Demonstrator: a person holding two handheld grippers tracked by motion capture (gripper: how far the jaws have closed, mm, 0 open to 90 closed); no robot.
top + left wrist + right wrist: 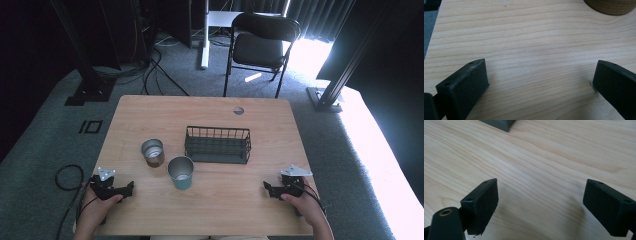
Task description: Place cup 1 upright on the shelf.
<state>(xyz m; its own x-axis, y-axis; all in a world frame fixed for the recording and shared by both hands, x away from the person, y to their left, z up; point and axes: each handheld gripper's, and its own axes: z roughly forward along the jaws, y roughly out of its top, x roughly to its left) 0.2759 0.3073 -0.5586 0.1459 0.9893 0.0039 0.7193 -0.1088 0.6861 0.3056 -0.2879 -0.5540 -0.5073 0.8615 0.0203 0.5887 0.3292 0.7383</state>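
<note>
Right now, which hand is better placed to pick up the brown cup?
Left. The left tool is open near the brown cup, on its side of the table. The right tool would have to reach past the teal cup.

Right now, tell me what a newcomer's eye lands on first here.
First the dark wire basket at the middle of the wooden table, with two cups just left of it: a bronze cup and a teal cup nearer the person. Then the left gripper and right gripper, open, at the near corners.
</note>
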